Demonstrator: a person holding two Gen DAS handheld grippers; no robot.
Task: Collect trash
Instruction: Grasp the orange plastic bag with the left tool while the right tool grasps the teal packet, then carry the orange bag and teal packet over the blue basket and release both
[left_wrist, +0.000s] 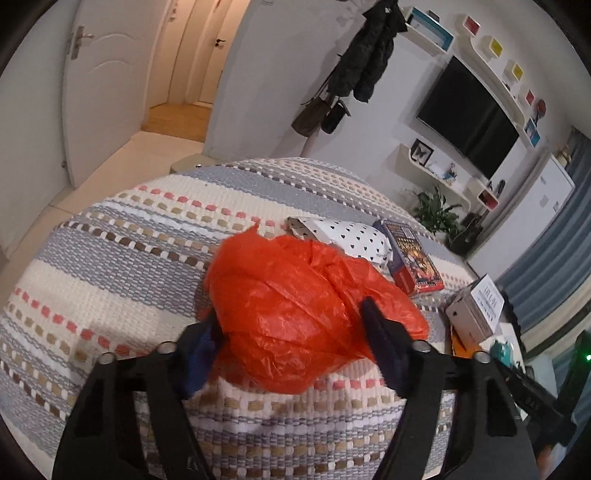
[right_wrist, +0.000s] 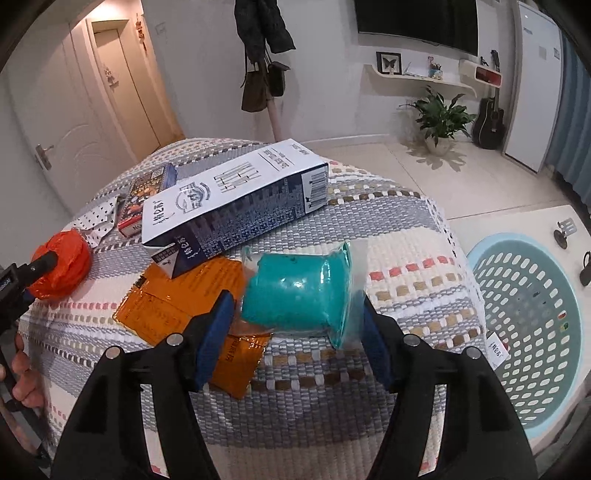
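Left gripper (left_wrist: 291, 325) pinches a crumpled orange plastic bag (left_wrist: 295, 306) at center frame, pads pressed into both sides, atop the woven striped cloth (left_wrist: 110, 266). Right gripper (right_wrist: 295, 317) clamps a teal plastic cup (right_wrist: 295, 291), tilted on its side, at center of its view, over an orange wrapper (right_wrist: 177, 302). Milk carton (right_wrist: 236, 199) lies just above; blue basket (right_wrist: 532, 321) at lower right.

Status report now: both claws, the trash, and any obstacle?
Left claw closed on red plastic bag. Right claw around teal cup, contact unclear. Blue basket at right, nothing blocking it.
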